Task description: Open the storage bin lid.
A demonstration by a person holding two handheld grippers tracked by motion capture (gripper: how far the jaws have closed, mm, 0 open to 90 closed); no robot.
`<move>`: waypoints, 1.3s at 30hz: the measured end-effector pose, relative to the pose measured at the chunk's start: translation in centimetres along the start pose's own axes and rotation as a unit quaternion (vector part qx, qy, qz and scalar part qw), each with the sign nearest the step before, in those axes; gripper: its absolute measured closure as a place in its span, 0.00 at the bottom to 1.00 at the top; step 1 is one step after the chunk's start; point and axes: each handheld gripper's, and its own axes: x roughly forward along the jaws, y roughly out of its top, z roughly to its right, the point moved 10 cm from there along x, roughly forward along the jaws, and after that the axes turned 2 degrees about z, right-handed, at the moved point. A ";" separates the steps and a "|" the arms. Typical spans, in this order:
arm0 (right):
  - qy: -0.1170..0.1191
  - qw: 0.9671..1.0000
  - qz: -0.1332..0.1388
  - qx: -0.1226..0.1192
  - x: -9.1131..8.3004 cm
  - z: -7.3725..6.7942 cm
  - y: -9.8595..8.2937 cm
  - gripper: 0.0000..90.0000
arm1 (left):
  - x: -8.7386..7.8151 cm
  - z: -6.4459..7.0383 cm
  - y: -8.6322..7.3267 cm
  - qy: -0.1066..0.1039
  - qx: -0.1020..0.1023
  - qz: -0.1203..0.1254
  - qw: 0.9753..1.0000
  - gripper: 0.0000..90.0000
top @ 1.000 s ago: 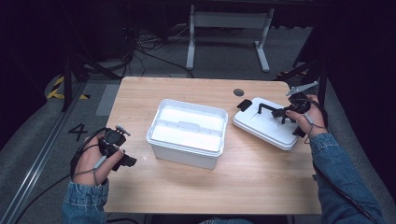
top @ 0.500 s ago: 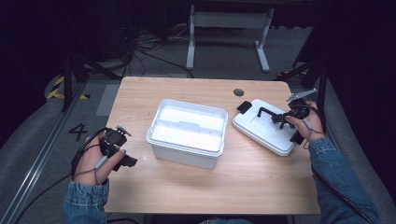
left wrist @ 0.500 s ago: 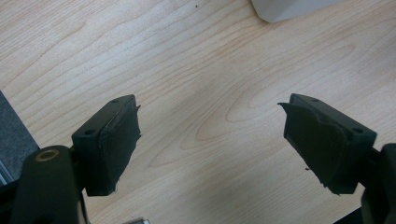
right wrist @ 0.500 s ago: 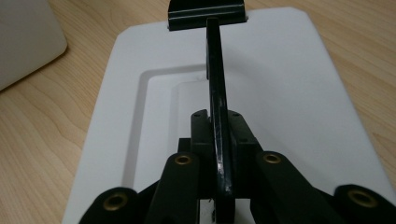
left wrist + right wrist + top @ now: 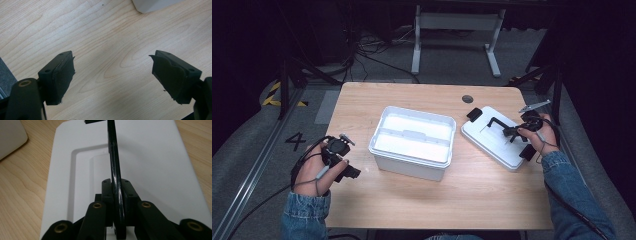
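A white open box stands in the middle of the wooden table. To its right lies the white lid, with black clips at its ends and a black handle raised upright. My right gripper is shut on that handle; in the right gripper view the thin black handle runs up between the closed jaws over the lid. My left gripper rests open near the table's left front, its pads wide apart over bare wood, with a corner of the box ahead.
A small dark round grommet sits in the table near the far edge. Beyond the table are a white metal stand, cables on the floor and a rail at the left with a "4" marking.
The right hand has shifted slightly towards the person with the lid handle still held; the lid looks a little nearer the table's right front. The left gripper has stayed put.
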 end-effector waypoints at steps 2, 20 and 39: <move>-0.002 1.000 -0.001 0.001 0.0 0.1 0.0 0.92 | 0.0 0.0 0.1 0.001 0.001 0.000 1.000 0.21; -0.047 0.998 0.036 -0.019 -3.8 -0.4 1.5 0.58 | 0.3 0.3 1.0 -0.004 0.018 -0.004 1.000 0.21; 0.029 0.995 0.045 -0.089 -6.9 -10.2 0.5 0.55 | 0.2 0.6 0.7 -0.006 0.017 -0.007 1.000 0.21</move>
